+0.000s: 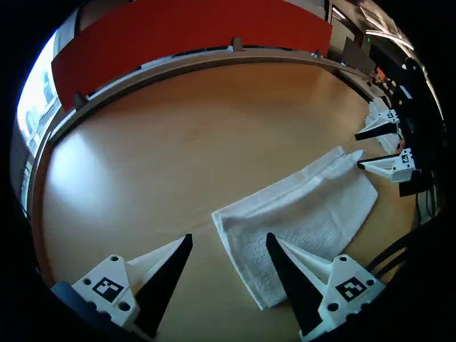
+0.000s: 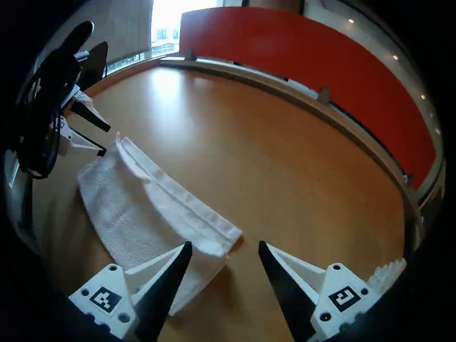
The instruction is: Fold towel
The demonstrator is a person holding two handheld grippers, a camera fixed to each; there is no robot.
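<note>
A white towel [image 1: 296, 214] lies folded into a long strip on the wooden table [image 1: 171, 148]. My left gripper [image 1: 228, 236] stands open at one end of it: the right finger hangs over the cloth and the towel's corner sits in the gap. Beyond the other end my right gripper [image 1: 358, 151] is open, its fingertips just off the far corner. In the right gripper view the towel [image 2: 142, 196] runs away to the left, its near corner just ahead of my open right gripper [image 2: 224, 245]. The left gripper [image 2: 106, 141] is open at the towel's far end, held by a dark-sleeved hand.
A red partition [image 1: 188, 34] [image 2: 319, 51] runs along the table's back edge. A stack of white cloths [image 1: 379, 114] [image 2: 389, 272] lies near the right gripper. Black cables [image 1: 399, 251] trail at the lower right. A bright window [image 2: 171, 17] is behind the table.
</note>
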